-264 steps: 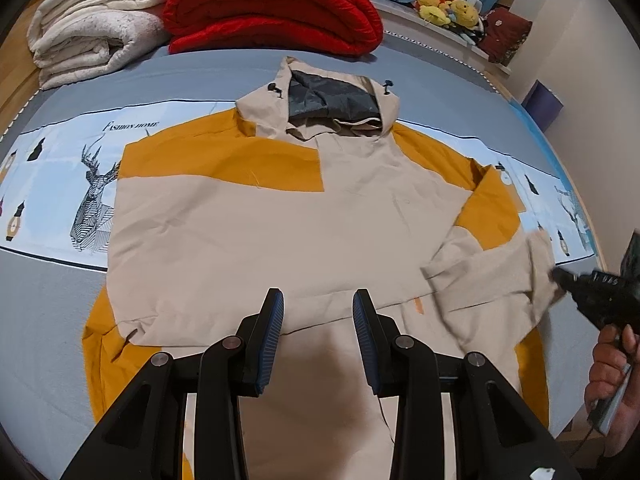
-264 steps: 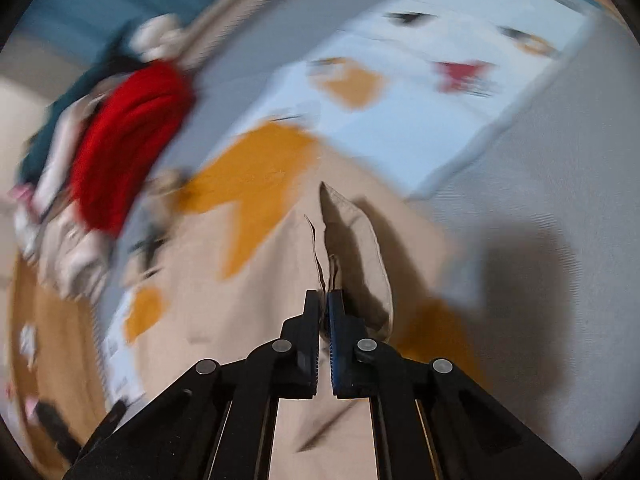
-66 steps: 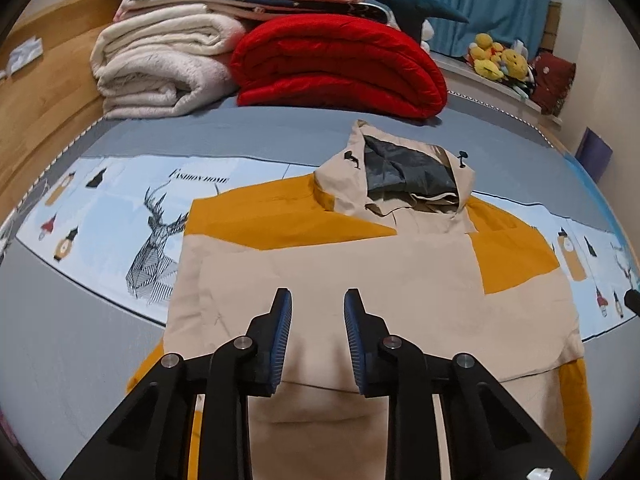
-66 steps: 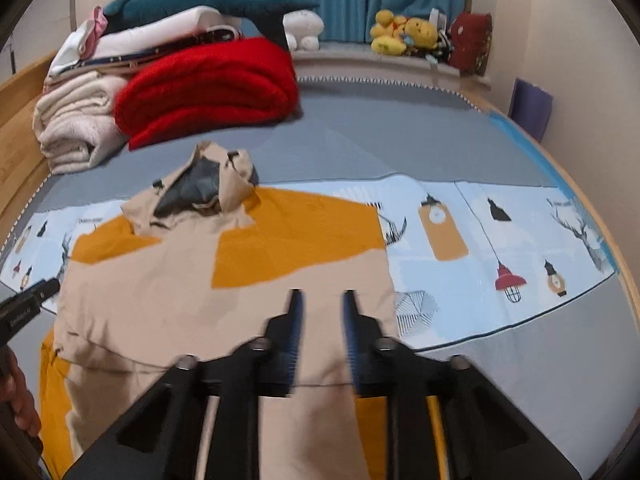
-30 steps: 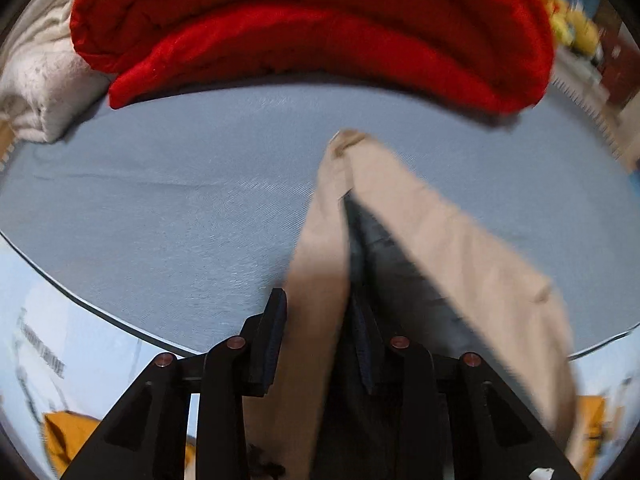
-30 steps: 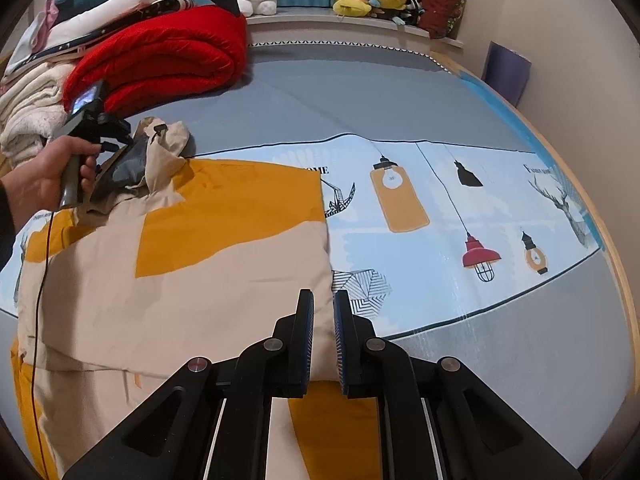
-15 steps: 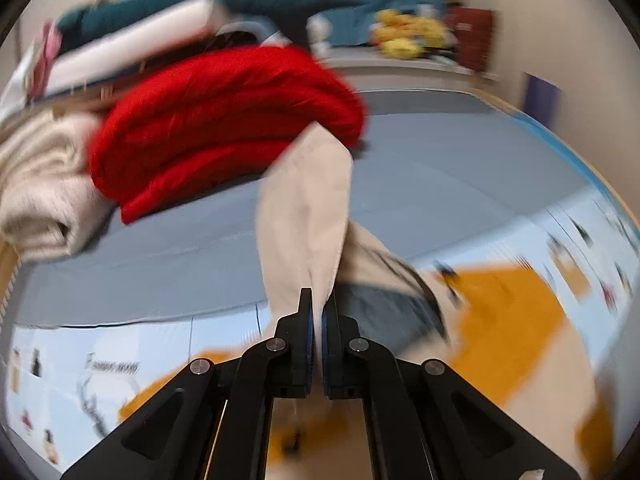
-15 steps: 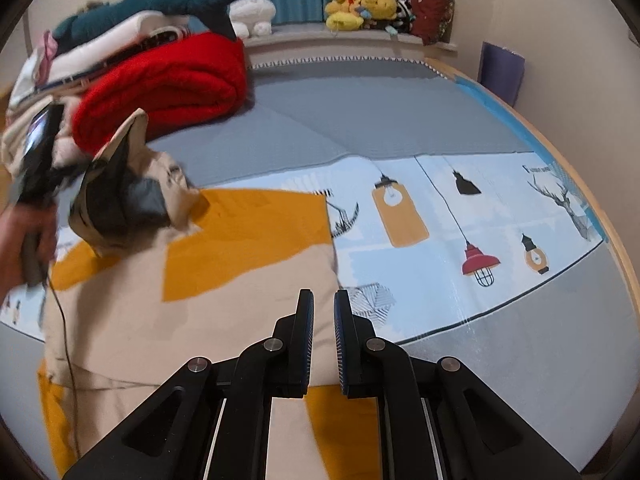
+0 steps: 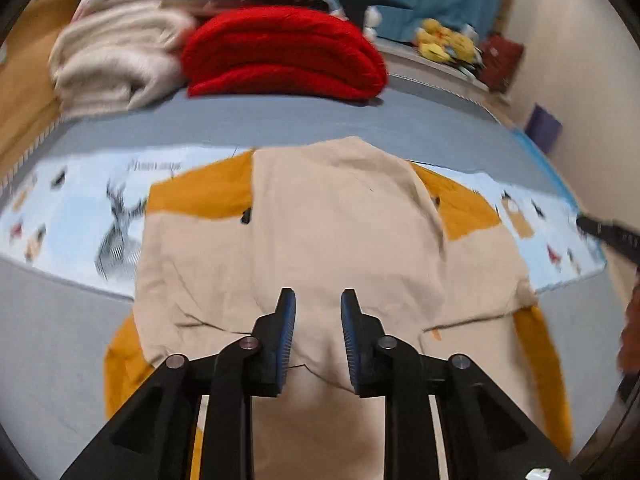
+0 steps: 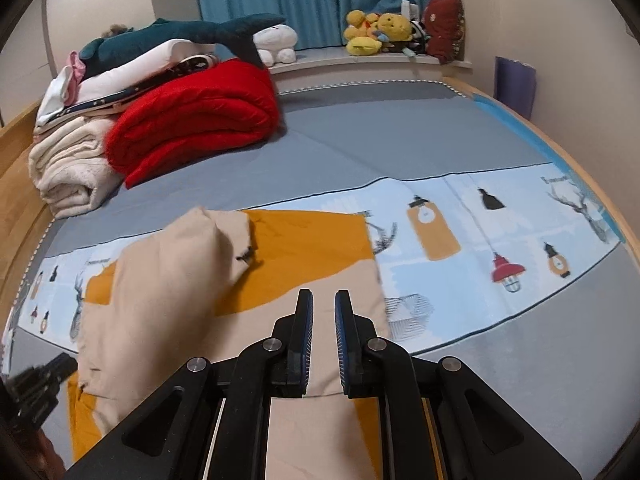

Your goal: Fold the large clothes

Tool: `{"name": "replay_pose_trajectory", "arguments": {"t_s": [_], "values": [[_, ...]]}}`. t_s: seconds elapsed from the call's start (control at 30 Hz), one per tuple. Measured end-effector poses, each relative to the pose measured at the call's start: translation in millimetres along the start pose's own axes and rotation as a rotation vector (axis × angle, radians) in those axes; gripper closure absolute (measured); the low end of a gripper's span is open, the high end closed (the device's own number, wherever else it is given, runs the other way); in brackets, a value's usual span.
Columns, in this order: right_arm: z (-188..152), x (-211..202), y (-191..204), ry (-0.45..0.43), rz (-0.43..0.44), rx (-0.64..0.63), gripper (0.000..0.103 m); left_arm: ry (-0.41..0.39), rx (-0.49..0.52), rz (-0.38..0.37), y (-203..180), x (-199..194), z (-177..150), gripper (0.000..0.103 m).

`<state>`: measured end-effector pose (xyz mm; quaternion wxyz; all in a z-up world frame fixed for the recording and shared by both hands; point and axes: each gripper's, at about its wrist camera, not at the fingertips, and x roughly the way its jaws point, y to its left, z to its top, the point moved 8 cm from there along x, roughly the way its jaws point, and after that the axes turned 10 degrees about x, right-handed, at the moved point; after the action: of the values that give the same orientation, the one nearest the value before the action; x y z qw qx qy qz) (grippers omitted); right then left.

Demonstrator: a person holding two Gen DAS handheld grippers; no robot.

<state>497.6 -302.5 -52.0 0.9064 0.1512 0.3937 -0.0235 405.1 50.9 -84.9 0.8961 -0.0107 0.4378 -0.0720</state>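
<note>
Now the hood [image 9: 340, 200] of the beige-and-orange hooded jacket [image 9: 304, 264] lies folded down flat over the chest, where a moment ago the left gripper [image 9: 318, 332] held it pinched and lifted above the collar. That gripper has let go: its jaws are opening, a modest gap between the blue pads, and nothing sits between them; beige cloth shows only beneath. The jacket itself rests spread on the bed [image 10: 400, 136], across the printed blue band of the bedcover [image 10: 520, 224], with both sleeves already turned in over the body. The right gripper [image 10: 323, 328] hovers near the jacket's right edge, jaws narrow and empty, touching no fabric as far as can be seen. In the right wrist view the hood [image 10: 184, 264] reads as a rounded beige flap with a dark drawstring end [image 10: 245, 257] at its side. With the hood tucked, the top is squared off, so the likely next step is folding the body lengthwise or bringing the hem up.
</note>
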Motion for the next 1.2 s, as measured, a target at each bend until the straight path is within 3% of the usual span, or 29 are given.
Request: {"name": "replay_pose_trajectory", "arguments": {"t_s": [0.13, 0.3, 0.43, 0.63, 0.77, 0.9, 0.97, 1.0, 1.1, 1.2], "values": [[-15.0, 12.4, 19.2, 0.055, 0.082, 0.007, 0.09, 0.066, -0.166, -0.095, 15.0, 34.5, 3.0, 0.082], [-49.1, 46.1, 47.5, 0.231, 0.221, 0.06, 0.09, 0.216, -0.344, -0.154, 35.3, 70.7, -30.2, 0.076], [-68.1, 72.2, 62.5, 0.322, 0.263, 0.092, 0.09, 0.267, -0.451, -0.199, 40.1, 83.0, -48.3, 0.075], [-90.0, 104.6, 83.4, 0.383, 0.239, 0.023, 0.086, 0.302, -0.462, -0.222, 32.7, 89.2, -58.3, 0.075], [-98.8, 122.4, 93.2, 0.419, 0.237, 0.018, 0.085, 0.301, -0.47, -0.25, 30.5, 85.7, -55.3, 0.096], [-107.8, 137.5, 97.7, 0.438, 0.22, -0.002, 0.085, 0.289, -0.391, -0.292, 13.5, 78.3, -46.0, 0.101], [-106.7, 137.5, 99.3, 0.424, 0.224, -0.009, 0.093, 0.275, -0.353, -0.311, 5.6, 73.3, -39.7, 0.101], [-103.1, 136.7, 99.1, 0.405, 0.223, -0.006, 0.102, 0.267, -0.336, -0.312, 3.4, 71.1, -36.9, 0.101], [-84.9, 127.3, 89.9, 0.312, 0.188, 0.031, 0.102, 0.287, -0.339, -0.278, 7.9, 74.7, -40.9, 0.101], [-85.4, 131.7, 74.1, 0.325, 0.101, 0.05, 0.102, 0.368, -0.319, -0.124, 24.3, 86.0, -61.2, 0.101]]}}
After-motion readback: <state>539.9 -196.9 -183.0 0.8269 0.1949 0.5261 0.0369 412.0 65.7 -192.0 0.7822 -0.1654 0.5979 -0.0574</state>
